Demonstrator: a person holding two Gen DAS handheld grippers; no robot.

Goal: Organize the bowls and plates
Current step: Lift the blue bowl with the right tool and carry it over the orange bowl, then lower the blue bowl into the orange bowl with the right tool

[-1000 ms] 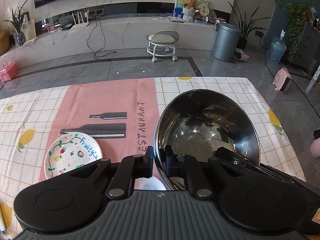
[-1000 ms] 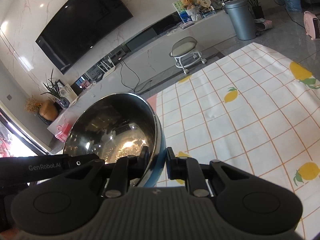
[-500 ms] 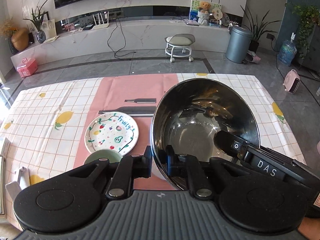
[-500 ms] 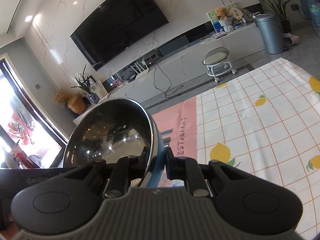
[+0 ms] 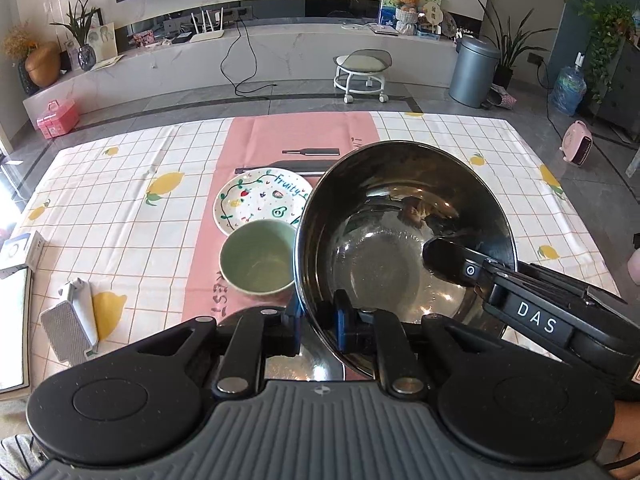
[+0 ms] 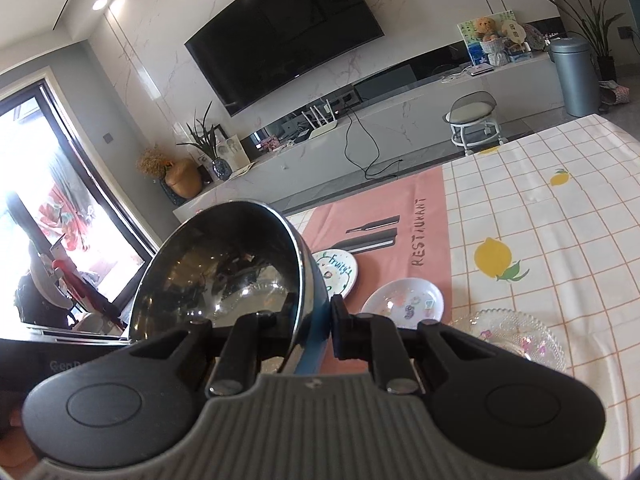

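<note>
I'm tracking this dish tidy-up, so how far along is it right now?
Nothing looks stacked yet. In hand: the steel mixing bowl is held tilted above the table, its rim pinched by the left gripper and the right gripper. Left to sort: the green bowl, fruit-pattern plate, small white dish and glass plate lie separate on the tablecloth.

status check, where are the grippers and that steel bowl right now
Both hand-held grippers, left and right, clamped on steel bowl rim, bowl tilted above table. Green bowl, fruit plate close beside it.
</note>
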